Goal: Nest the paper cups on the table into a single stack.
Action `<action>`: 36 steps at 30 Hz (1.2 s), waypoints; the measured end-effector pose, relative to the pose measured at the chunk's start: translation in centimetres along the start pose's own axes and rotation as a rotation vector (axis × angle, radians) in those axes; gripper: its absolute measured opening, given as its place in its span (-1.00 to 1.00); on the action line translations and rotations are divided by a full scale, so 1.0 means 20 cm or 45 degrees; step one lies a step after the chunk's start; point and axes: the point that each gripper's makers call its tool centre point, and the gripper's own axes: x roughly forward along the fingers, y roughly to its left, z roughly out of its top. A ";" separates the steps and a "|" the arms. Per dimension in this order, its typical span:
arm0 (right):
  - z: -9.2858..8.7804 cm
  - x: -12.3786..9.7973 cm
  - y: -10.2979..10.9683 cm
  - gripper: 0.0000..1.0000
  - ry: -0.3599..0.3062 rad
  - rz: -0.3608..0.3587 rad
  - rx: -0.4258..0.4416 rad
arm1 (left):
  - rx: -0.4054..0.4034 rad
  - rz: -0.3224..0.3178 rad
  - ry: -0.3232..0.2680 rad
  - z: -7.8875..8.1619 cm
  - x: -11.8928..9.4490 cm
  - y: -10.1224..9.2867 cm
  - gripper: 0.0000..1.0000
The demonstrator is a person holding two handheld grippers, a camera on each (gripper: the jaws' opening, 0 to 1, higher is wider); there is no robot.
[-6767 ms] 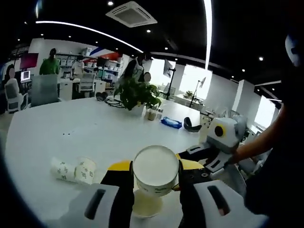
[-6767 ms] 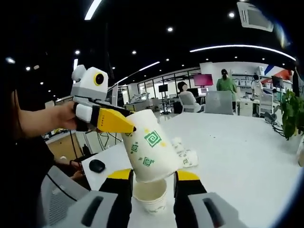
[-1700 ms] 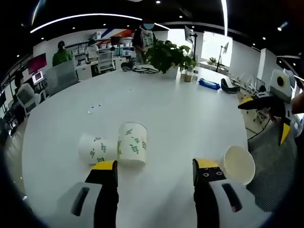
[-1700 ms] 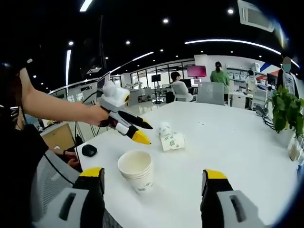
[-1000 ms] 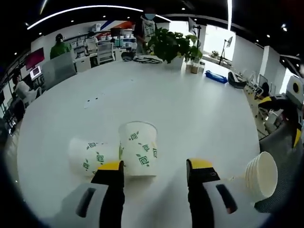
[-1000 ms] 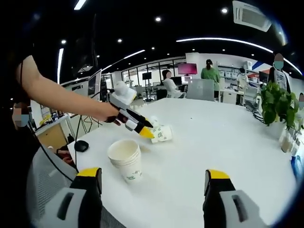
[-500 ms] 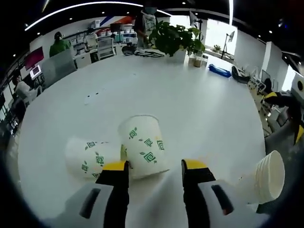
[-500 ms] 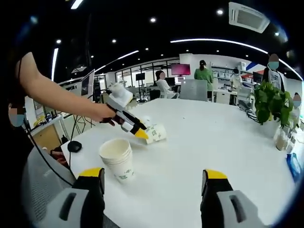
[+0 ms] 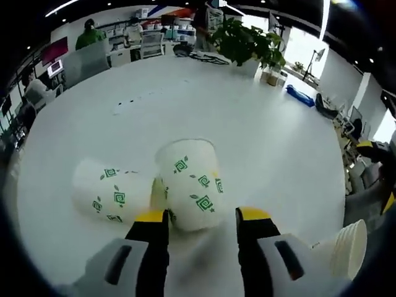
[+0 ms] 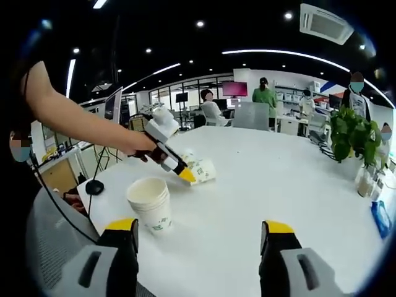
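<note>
On the white table point(image 9: 260, 142), the left hand-held gripper point(image 9: 201, 218) brackets a tipped paper cup point(image 9: 189, 182), jaws parted.

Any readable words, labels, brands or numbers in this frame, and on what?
None readable.
Lying paper cups: green square-spiral motifs, no lettering.
Cup stack: small green print, too blurred to read.
Distant wall screen: too small to read.
</note>
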 end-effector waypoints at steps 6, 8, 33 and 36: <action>0.01 0.00 -0.01 0.63 -0.007 -0.009 0.006 | -0.113 -0.004 -0.024 0.02 -0.02 -0.03 -0.11; 0.00 0.00 -0.01 0.63 -0.005 -0.010 0.008 | -0.137 0.004 -0.008 0.02 -0.01 -0.02 -0.14; -0.02 0.01 0.00 0.59 0.020 0.006 -0.011 | -0.244 -0.002 -0.017 0.00 -0.03 0.00 -0.28; -0.02 0.01 0.00 0.59 0.018 0.007 -0.015 | -0.255 -0.008 -0.043 0.00 -0.06 -0.01 -0.29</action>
